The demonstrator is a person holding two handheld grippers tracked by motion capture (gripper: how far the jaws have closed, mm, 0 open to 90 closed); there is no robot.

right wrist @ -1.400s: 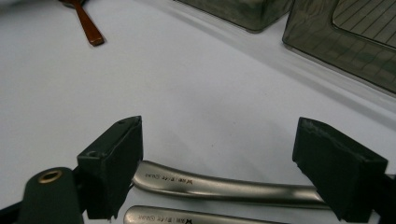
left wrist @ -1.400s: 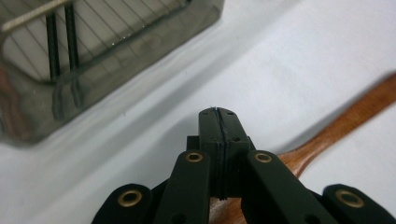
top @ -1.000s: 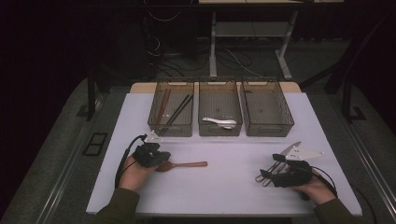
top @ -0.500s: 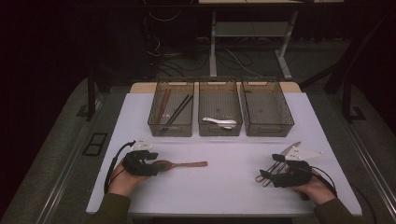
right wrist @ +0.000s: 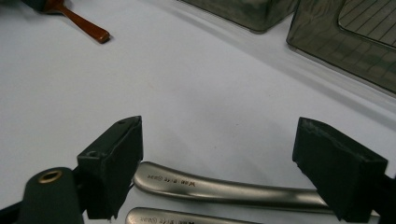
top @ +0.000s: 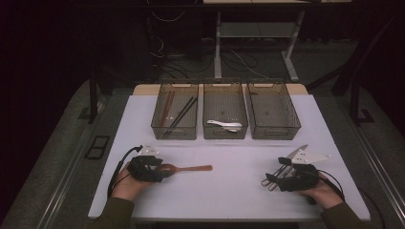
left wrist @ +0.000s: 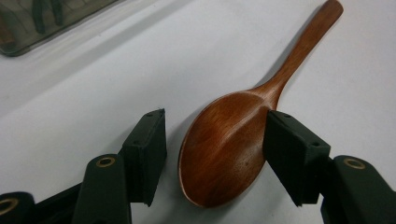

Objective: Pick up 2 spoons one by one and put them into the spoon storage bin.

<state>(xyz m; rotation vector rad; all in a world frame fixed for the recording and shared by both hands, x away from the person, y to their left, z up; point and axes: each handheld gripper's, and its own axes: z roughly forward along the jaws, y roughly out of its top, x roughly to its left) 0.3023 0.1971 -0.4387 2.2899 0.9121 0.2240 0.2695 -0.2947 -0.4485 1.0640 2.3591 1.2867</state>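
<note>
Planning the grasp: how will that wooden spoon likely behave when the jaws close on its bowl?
The wooden spoon looks stiff, probably light. Its bowl is rounded and glossy, so it may slip or twist between the left hand-held gripper jaws, which stand open either side. Lying flat on the table, it seems unlikely to roll.

The wooden spoon [left wrist: 229, 149] was a warm reddish brown with darker grain. Both grippers' jaws were matt black with brass-coloured rivets. The two metal handles [right wrist: 233, 189] were dull silver. The table [top: 239, 191] was plain white, and the three bins [top: 224, 114] along its far edge were smoky grey-brown.
</note>
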